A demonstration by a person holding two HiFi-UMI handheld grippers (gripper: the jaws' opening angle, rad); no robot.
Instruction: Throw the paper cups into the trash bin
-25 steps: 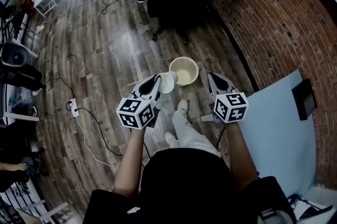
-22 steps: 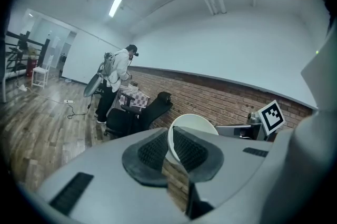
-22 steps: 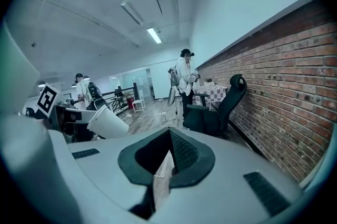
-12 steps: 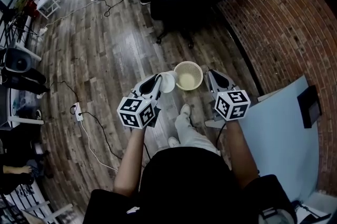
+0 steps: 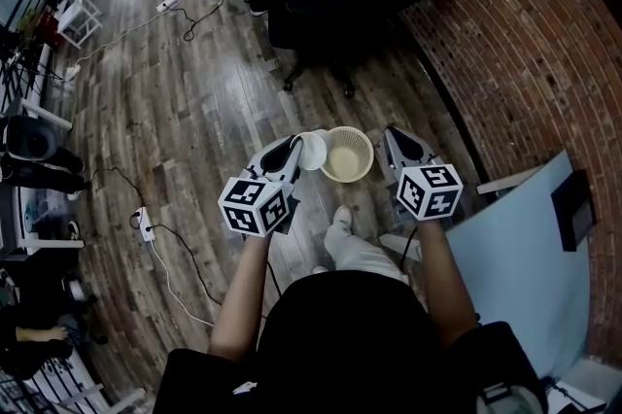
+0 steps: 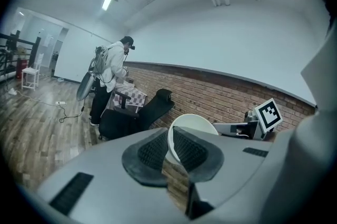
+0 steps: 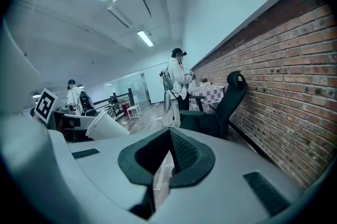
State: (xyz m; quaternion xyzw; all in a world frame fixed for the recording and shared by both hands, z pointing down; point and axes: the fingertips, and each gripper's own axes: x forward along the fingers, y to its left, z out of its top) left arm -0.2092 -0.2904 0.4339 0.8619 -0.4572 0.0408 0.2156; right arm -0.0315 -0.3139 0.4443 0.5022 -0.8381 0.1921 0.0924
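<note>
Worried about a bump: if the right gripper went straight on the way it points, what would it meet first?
Most likely the black office chair, across bare wood floor. The right gripper would pass beside the trash bin. It tilts down a little, so the floor could come first.

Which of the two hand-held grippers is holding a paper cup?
The left hand-held gripper: its jaws pinch the rim of a white paper cup, close beside the trash bin. The right hand-held gripper has nothing between its jaws.
</note>
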